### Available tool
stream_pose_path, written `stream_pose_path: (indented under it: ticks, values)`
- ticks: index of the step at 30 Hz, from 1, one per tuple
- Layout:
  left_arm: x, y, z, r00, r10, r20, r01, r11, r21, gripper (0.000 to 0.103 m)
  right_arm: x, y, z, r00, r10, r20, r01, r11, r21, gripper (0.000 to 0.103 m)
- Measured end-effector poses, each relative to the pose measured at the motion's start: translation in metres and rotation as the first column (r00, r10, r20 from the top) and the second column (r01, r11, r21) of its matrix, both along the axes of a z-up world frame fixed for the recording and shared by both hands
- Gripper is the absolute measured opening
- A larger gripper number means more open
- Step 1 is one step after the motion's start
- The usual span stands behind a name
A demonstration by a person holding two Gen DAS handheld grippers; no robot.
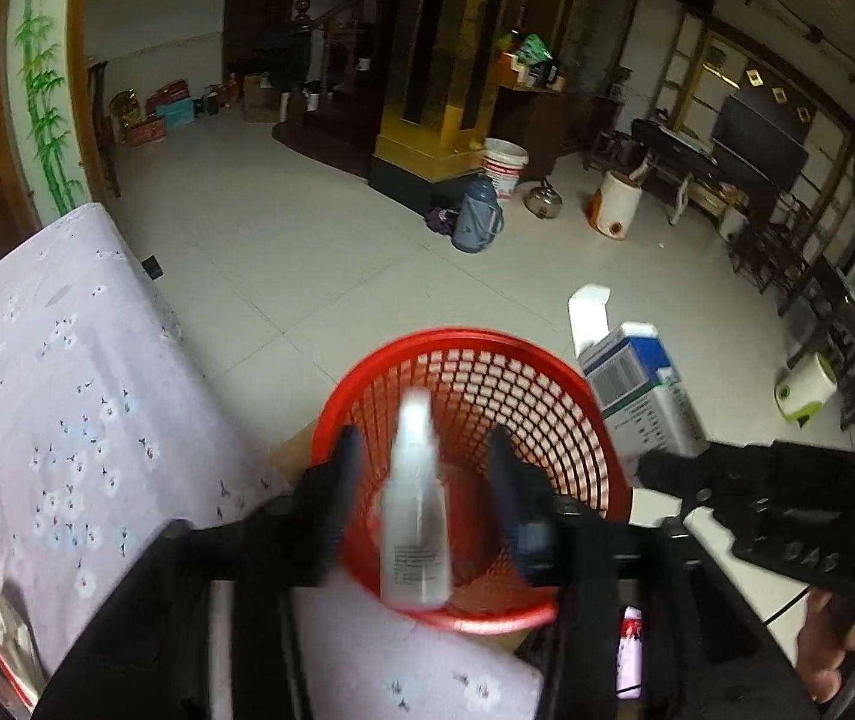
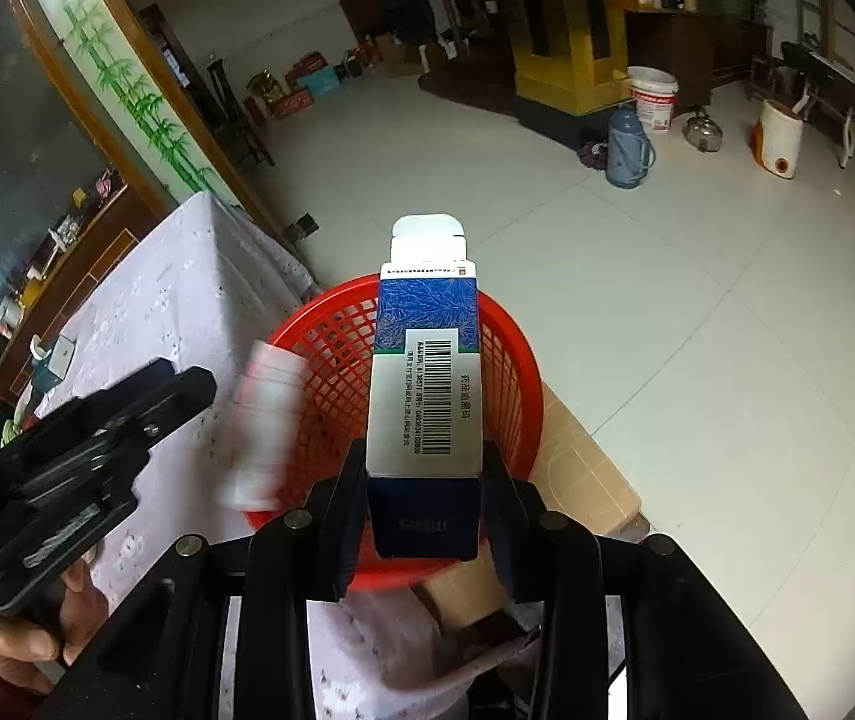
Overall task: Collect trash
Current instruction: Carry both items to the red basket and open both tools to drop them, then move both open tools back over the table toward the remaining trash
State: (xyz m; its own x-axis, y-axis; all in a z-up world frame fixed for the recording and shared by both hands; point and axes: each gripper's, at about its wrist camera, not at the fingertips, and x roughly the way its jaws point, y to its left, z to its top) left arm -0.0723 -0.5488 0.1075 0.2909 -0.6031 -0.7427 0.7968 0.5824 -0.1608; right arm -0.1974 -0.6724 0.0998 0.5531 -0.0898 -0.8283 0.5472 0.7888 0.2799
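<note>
Over a tiled floor point(image 1: 307, 276), left tool point(image 1: 421, 480) gapes around a bottle point(image 1: 415, 516); right tool point(image 2: 424, 504) clamps a carton point(image 2: 424, 384).

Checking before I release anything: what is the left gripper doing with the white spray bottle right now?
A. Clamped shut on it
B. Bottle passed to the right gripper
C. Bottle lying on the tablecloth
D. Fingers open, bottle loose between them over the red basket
D: the left gripper stands open, with gaps either side of the blurred white spray bottle above the red basket.
</note>
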Motion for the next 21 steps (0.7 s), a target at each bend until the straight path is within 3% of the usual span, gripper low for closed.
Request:
stream_pose_path:
  ticks: [2,9,16,21]
  values:
    - [0.003,0.003,0.002,1.000,0.021,-0.007,-0.021,1.000,-0.006,0.058,0.006,-0.004,-0.004,1.000,0.002,-0.011,-0.002,1.000,-0.010,0.045]
    - [-0.003,0.035,0.011,0.998,0.065,-0.001,-0.065,0.998,0.003,0.058,0.005,0.004,-0.001,1.000,0.024,-0.001,-0.024,1.000,-0.002,0.045]
    - [-0.014,0.082,0.016,0.993,0.117,0.001,-0.117,0.993,-0.002,0.058,0.004,0.053,0.004,0.996,0.093,0.017,-0.093,0.995,0.036,0.045]
    - [-0.025,0.128,0.019,0.985,0.170,0.017,-0.170,0.985,-0.002,0.058,0.001,0.098,0.007,0.994,0.113,0.002,-0.113,0.993,-0.027,0.045]
